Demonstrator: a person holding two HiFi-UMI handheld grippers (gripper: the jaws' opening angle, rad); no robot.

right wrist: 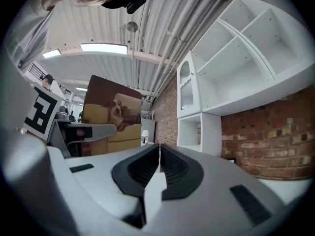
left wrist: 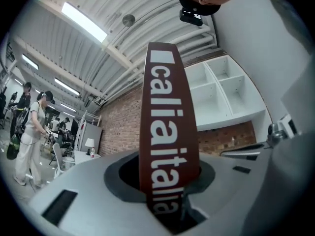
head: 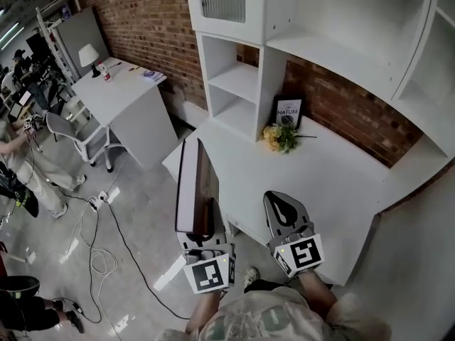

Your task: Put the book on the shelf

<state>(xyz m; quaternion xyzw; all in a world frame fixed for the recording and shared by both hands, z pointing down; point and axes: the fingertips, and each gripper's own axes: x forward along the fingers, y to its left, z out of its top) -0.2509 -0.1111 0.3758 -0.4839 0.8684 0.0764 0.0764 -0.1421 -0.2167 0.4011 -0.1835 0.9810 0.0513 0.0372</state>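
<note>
while left gripper point(head: 207, 224) clamps book point(head: 189, 183) upright, right gripper point(head: 282, 203) closed, seemingly empty

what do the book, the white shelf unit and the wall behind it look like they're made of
book: paper pages in a stiff printed cover, likely hardback; the dark red spine with white print stands straight, with a slight sheen.
shelf unit: probably painted or laminated board; flat, even matte white panels with square edges.
wall: bare red brick, rough; mortar lines show.
</note>
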